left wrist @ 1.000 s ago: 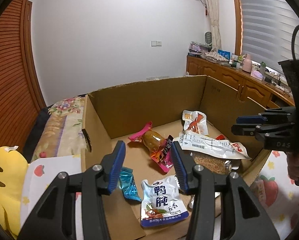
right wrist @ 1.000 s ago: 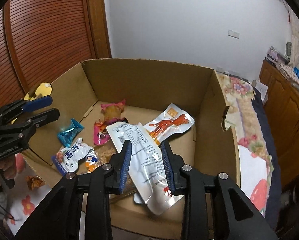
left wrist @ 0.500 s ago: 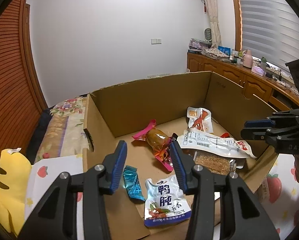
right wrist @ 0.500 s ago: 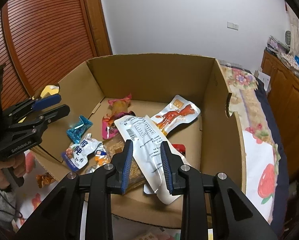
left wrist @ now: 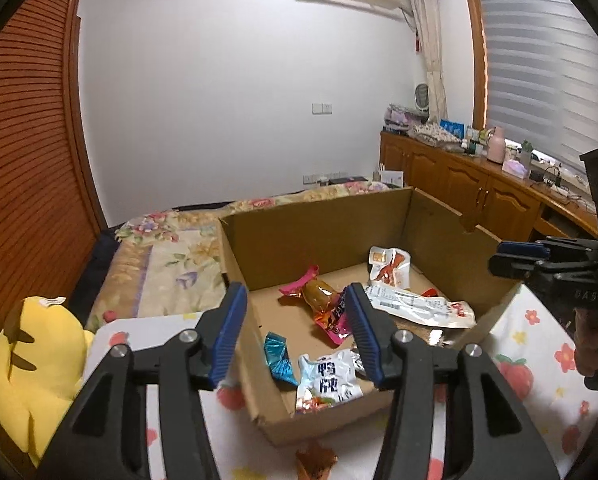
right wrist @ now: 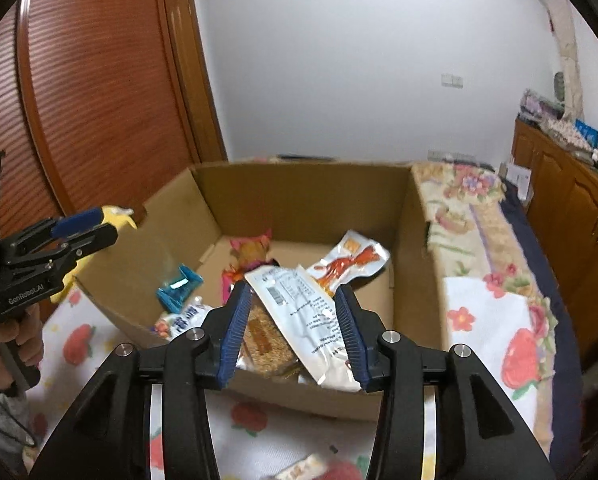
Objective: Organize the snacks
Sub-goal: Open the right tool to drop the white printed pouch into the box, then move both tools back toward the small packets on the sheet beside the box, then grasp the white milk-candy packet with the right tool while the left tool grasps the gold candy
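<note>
A cardboard box (right wrist: 307, 196) sits on a bed with a fruit-print sheet (right wrist: 491, 328), and the snacks lie loose on its floor: a long white packet (right wrist: 299, 304) over a sesame bar (right wrist: 265, 340), a pink wrapped snack (left wrist: 323, 304) and a small blue packet (left wrist: 279, 356). The left gripper (left wrist: 295, 324) and right gripper (right wrist: 291, 328) hover at the near edge, both jaws part-open and widening, with nothing between them.

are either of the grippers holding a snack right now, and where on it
Nothing is held. The left gripper and right gripper are both opening, empty, above the cardboard box.
</note>
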{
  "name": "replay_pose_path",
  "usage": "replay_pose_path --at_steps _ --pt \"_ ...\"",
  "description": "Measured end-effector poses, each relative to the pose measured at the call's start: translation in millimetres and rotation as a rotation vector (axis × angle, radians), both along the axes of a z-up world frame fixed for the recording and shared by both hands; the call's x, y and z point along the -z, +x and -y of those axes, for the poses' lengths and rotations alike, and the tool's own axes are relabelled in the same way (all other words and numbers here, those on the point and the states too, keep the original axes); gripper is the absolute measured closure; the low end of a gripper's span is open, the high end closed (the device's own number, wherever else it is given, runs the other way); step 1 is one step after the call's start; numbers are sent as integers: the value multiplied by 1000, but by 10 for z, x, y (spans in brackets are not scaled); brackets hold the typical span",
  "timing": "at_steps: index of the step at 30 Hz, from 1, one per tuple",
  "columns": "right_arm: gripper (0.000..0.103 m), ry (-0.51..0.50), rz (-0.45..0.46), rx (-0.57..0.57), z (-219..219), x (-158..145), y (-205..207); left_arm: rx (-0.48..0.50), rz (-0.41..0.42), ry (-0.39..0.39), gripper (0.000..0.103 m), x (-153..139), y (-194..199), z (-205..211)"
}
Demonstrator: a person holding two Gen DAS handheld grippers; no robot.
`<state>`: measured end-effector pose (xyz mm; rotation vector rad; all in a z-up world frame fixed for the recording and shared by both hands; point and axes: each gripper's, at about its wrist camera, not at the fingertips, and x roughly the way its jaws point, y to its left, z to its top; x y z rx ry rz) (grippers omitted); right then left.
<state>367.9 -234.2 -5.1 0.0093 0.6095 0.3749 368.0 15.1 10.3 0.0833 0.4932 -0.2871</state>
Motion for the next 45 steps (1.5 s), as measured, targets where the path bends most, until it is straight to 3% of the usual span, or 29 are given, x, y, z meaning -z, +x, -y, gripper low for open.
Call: replay_pose_path --at_steps 9,13,16,22,30,37,40,42,45 --pt "53 -11 35 42 158 -193 -799 10 -2 9 49 24 -549 -180" --pt "48 -36 2 63 187 1 -1012 25 -44 10 41 232 -692 -231" --pt "37 -43 -42 87 210 215 -1082 34 -75 62 41 437 -742 -173" --pt "36 -33 -139 112 239 608 -1048 76 -145 137 41 842 -792 -73" --pt "37 -69 -251 110 114 1053 -820 85 -232 166 41 1201 -727 -35" --pt "39 -57 -288 118 118 1169 -637 75 -262 169 41 1271 -640 -55" --pt "42 -66 -287 120 89 1171 -593 70 -279 172 41 1293 -609 -57" --pt "55 -66 -281 118 74 1176 -583 64 -277 167 41 1289 -612 -58" --pt "59 -96 -260 123 44 1191 -595 56 -282 167 41 1299 -591 -68"
